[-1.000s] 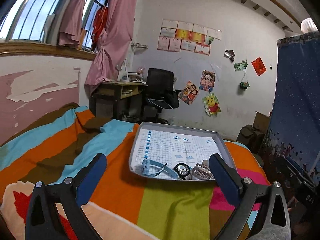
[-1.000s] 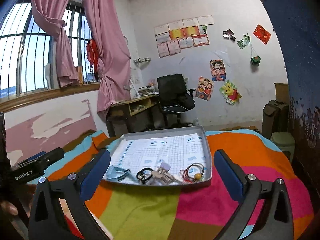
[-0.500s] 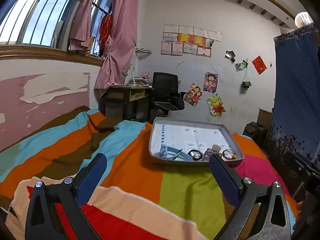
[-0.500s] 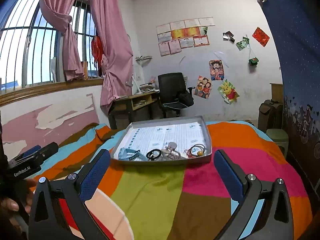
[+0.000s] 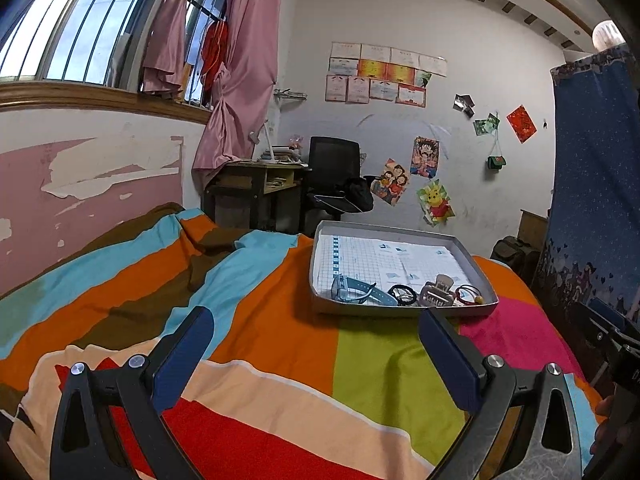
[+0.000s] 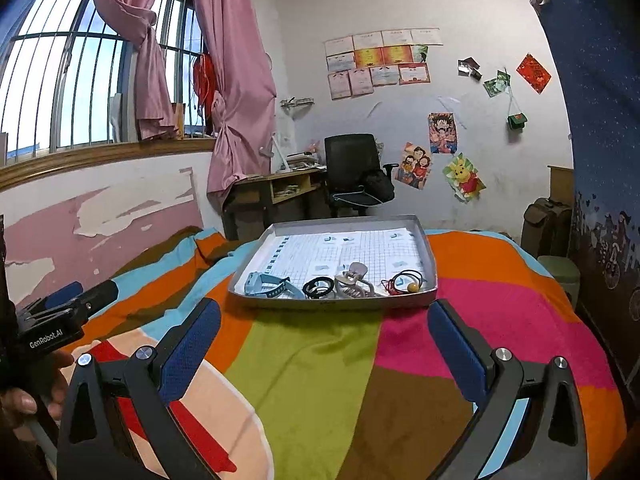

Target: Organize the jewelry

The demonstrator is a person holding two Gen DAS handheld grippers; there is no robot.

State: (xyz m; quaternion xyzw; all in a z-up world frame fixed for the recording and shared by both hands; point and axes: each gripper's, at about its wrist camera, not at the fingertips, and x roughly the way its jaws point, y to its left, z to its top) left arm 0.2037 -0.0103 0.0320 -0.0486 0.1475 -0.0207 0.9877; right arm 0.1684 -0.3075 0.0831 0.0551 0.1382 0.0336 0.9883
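Tray (image 6: 428,256) rests on the bedspread (image 6: 320,360). Along its near wall, left to right: watch (image 6: 268,285), hair ring (image 6: 319,287), claw clip (image 6: 354,280), beaded hair tie (image 6: 406,282). Behind the bed stand a desk (image 6: 276,192) and chair (image 6: 354,172).

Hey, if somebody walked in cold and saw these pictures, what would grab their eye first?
Probably the striped bedspread filling the foreground, then the grey tray on it, with a blue watch, black hair tie, claw clip and red hair tie along its near edge. Both open grippers hover short of it.
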